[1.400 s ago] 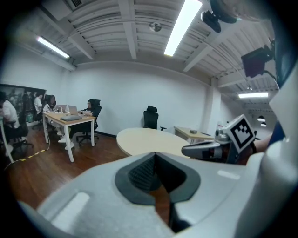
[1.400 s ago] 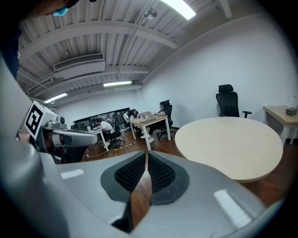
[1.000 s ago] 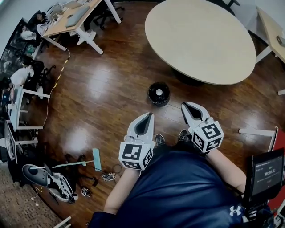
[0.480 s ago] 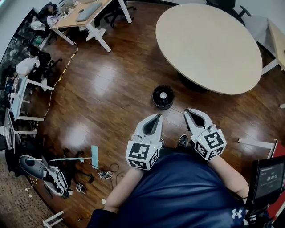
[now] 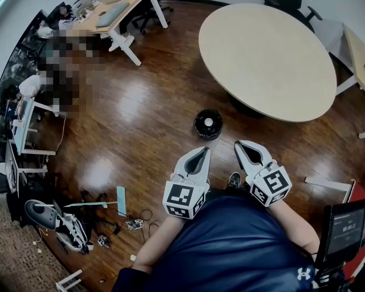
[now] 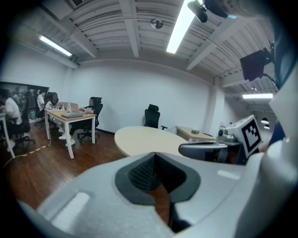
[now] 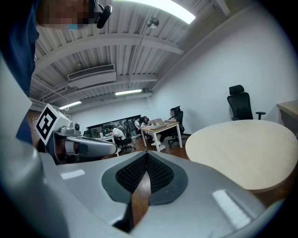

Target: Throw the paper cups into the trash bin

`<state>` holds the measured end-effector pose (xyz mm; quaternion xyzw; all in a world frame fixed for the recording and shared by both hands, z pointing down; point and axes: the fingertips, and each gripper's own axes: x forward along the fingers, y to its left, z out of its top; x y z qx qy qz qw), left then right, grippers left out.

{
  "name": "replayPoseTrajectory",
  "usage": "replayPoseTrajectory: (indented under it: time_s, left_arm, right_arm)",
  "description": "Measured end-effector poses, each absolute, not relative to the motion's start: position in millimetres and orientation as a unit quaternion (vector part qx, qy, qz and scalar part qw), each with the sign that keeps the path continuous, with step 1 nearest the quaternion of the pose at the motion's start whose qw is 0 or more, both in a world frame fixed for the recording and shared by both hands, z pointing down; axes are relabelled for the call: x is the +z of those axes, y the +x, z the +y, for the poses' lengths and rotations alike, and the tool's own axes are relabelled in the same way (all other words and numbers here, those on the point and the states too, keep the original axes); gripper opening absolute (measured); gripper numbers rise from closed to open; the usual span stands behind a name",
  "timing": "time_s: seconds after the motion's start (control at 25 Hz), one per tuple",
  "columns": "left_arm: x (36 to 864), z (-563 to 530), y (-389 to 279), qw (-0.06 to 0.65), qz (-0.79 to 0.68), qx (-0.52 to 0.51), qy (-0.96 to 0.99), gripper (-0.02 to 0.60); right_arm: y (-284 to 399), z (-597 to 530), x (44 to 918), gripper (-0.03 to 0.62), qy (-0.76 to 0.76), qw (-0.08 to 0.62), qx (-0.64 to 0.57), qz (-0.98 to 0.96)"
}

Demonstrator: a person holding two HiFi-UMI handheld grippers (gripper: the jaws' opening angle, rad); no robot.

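Observation:
The black round trash bin (image 5: 208, 130) stands on the wooden floor just in front of me, and something white (image 5: 209, 121) lies inside it. I see no paper cup anywhere else, and the round table's top is bare. Both grippers are held close to my body, pointing toward the bin. The left gripper (image 5: 202, 150) is shut with nothing in it, and its dark pads (image 6: 144, 173) meet at the tip. The right gripper (image 5: 239, 143) is also shut and holds nothing, its ribbed pads (image 7: 160, 174) touching at the tip. Each gripper shows in the other's view: right gripper (image 6: 205, 149), left gripper (image 7: 84, 148).
A large round beige table (image 5: 268, 57) stands beyond the bin. Desks and office chairs (image 5: 108, 17) fill the far left. Cables and small gear (image 5: 63, 222) litter the floor at lower left. A dark screen (image 5: 345, 228) stands at lower right. My shoe (image 5: 234, 180) shows between the grippers.
The head view has shifted a little, so the bin and both grippers sit slightly further right. Both grippers stay shut and hold the same pose.

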<state>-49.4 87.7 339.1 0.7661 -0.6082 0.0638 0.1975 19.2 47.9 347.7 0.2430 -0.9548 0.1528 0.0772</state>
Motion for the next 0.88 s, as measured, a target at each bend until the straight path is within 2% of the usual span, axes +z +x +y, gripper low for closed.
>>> replayPoseTrajectory:
  time_s: [0.88]
  left_arm:
    - [337.7,88.8,-52.5,0.199,-0.602,0.065,0.77,0.005]
  right_arm:
    - [10.9,51.3,349.1,0.011,0.235,0.084,0.15,-0.957]
